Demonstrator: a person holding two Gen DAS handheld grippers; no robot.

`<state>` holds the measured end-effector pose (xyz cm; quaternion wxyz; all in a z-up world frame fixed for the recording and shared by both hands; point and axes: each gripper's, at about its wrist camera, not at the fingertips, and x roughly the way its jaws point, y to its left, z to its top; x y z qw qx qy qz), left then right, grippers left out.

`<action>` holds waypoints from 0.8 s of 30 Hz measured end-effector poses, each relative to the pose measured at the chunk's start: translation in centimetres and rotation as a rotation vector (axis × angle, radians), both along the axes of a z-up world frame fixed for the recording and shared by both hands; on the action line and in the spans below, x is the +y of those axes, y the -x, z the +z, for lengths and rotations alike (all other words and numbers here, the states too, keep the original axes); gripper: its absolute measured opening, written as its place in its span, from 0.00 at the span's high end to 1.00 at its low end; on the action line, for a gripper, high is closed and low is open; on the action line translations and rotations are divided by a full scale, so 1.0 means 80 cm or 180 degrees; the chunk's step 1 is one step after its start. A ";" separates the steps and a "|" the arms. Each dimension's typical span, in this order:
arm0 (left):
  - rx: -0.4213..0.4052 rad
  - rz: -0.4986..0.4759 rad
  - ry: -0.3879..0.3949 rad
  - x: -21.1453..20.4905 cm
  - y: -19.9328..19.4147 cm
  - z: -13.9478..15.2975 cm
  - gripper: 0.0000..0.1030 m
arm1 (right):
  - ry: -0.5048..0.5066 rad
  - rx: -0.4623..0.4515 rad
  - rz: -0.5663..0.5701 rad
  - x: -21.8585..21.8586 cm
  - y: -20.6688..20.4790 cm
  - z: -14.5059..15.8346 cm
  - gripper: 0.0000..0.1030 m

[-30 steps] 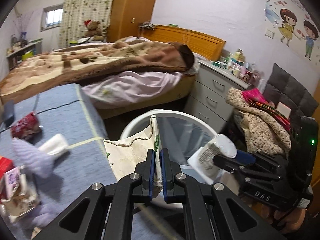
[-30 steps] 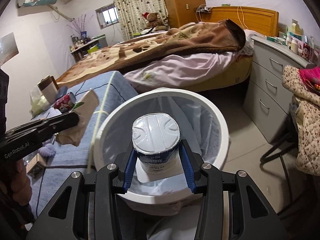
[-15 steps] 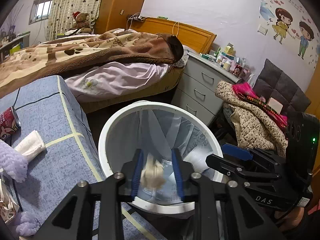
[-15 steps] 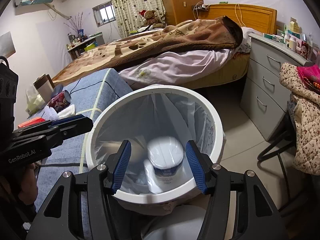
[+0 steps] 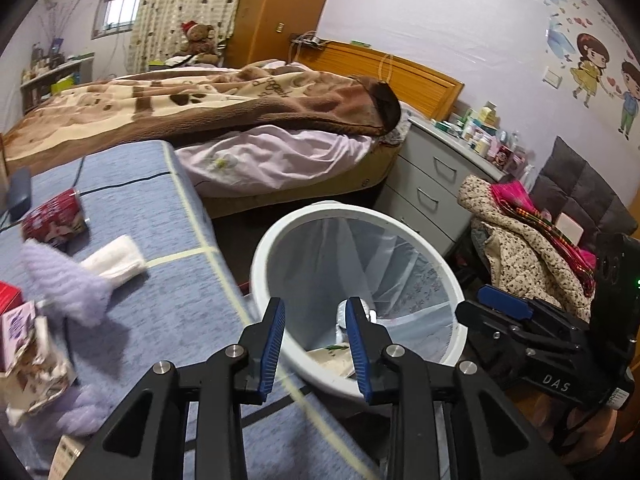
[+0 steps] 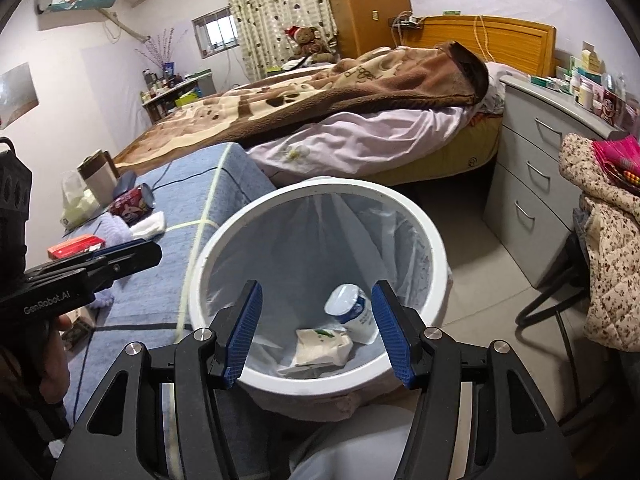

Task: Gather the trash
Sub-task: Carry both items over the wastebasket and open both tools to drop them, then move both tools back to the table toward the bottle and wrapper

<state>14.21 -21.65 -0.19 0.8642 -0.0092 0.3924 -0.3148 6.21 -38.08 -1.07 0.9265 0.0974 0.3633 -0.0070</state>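
A white trash bin with a clear liner stands on the floor beside the blue-covered table. Inside it lie a white yogurt cup and a crumpled paper bag. My right gripper is open and empty just above the bin's near rim. My left gripper is open and empty over the bin's left rim, by the table's edge. On the table a red can, a white cloth roll and torn wrappers remain.
A purple fluffy cloth and a red box lie on the table. A bed stands behind it. A grey drawer unit and a chair with piled clothes stand to the right of the bin.
Both grippers opened: the right one dropped the yogurt cup and the left one dropped the paper bag into the bin. The left gripper has drawn back toward the table.
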 end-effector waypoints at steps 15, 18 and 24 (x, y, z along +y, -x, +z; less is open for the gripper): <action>-0.0091 0.0657 -0.0144 0.104 0.038 0.002 0.70 | -0.0054 -0.0031 0.0594 0.068 -0.003 0.010 0.43; -0.0126 0.0819 -0.0177 0.125 0.049 0.003 0.70 | -0.0040 -0.0037 0.0676 0.082 -0.004 0.012 0.43; -0.0158 0.1074 -0.0228 0.166 0.064 0.006 0.70 | -0.0147 -0.0060 0.0878 0.106 -0.006 0.015 0.43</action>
